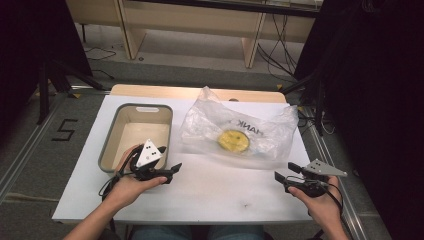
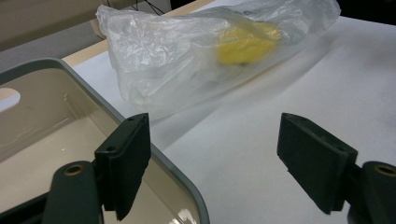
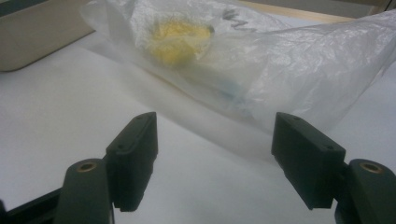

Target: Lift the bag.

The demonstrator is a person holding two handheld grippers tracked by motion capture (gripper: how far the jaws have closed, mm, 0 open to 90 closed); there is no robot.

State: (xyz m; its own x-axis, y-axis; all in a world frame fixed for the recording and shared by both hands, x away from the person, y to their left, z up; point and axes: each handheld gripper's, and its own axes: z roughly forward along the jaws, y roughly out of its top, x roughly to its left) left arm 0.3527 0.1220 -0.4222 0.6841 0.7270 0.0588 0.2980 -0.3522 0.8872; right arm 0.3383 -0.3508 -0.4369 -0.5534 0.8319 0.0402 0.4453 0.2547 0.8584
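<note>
Right now both sets of jaws are wide apart and hold nothing. The left gripper (image 1: 172,170) sits by the grey plastic bin (image 1: 111,140). The right gripper (image 1: 285,172) waits near the see-through crinkly plastic bag (image 1: 260,137) with the round yellow thing (image 1: 233,140) inside. A pinch may catch just thin plastic and tear it. From above, dark letters show on the bag.
</note>
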